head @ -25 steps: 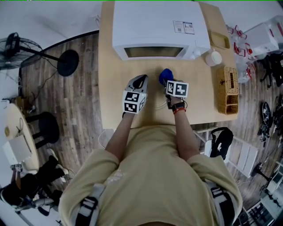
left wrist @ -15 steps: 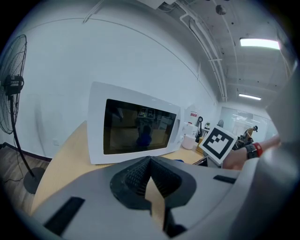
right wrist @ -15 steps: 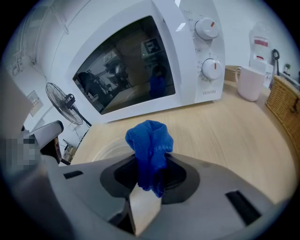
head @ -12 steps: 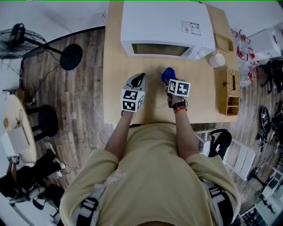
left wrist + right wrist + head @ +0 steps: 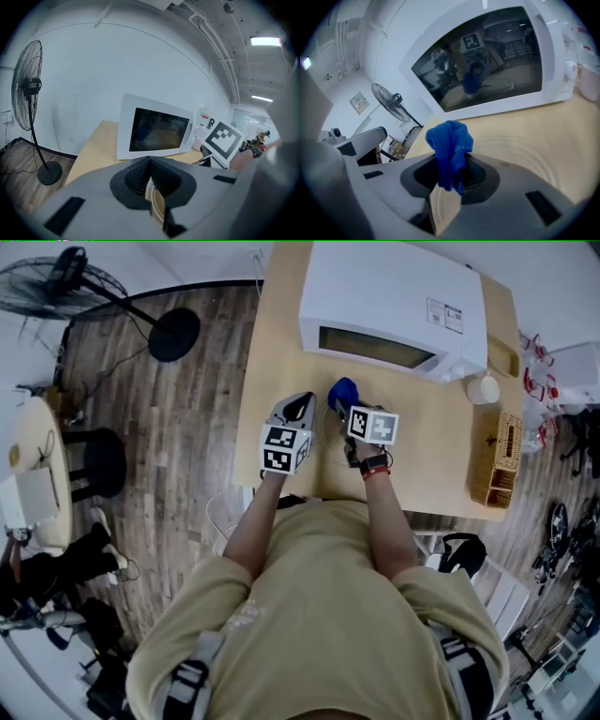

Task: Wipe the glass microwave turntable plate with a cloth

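Wooden table under clear, faintly ringed plate; bunched blue cloth

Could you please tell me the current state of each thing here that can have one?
left gripper: jaws together, nothing between them.
right gripper: jaws shut on the blue cloth.
blue cloth: bunched up, sticking out past the jaws.
microwave: door shut.
glass turntable plate: out of the microwave, lying flat on the table in front of it.
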`<state>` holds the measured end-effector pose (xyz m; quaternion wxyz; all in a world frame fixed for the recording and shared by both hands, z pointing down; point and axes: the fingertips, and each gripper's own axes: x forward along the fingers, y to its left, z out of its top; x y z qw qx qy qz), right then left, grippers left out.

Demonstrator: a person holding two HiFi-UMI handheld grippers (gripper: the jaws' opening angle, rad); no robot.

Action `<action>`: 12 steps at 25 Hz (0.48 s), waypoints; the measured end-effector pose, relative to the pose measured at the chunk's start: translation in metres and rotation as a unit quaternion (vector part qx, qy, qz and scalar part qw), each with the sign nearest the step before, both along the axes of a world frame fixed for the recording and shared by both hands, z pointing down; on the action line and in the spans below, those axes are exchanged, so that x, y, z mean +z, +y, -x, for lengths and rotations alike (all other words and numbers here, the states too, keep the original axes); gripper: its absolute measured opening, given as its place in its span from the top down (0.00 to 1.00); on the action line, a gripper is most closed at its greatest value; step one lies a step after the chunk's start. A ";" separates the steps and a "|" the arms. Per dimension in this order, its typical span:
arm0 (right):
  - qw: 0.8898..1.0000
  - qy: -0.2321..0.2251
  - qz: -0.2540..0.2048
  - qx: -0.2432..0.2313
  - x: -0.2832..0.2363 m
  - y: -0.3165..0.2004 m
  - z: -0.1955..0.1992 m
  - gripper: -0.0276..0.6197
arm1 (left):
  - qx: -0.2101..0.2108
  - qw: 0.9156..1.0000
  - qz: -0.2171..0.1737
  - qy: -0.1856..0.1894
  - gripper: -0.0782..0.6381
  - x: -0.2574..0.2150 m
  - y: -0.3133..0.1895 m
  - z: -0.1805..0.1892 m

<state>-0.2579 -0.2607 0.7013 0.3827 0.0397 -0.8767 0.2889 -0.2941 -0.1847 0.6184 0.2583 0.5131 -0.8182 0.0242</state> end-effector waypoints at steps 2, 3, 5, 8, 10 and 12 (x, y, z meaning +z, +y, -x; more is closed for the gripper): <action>1.000 0.002 0.005 -0.015 0.002 0.012 0.010 0.77 | -0.006 1.000 0.000 -0.003 0.87 -0.004 0.006 0.007; 1.000 0.003 0.009 -0.023 0.004 0.018 0.015 0.77 | -0.009 1.000 0.001 -0.005 0.87 -0.006 0.009 0.011; 0.999 0.007 0.018 -0.038 0.007 0.030 0.020 0.77 | -0.016 1.000 0.003 -0.007 0.87 -0.007 0.015 0.015; 0.998 0.017 0.022 -0.056 0.014 0.045 0.024 0.77 | -0.022 1.000 0.010 -0.007 0.87 -0.006 0.023 0.016; 0.998 0.023 0.022 -0.061 0.020 0.050 0.024 0.77 | -0.019 1.000 0.014 -0.007 0.87 -0.003 0.024 0.014; 0.998 0.028 0.021 -0.060 0.027 0.051 0.022 0.77 | -0.011 1.000 0.016 -0.005 0.87 -0.001 0.023 0.011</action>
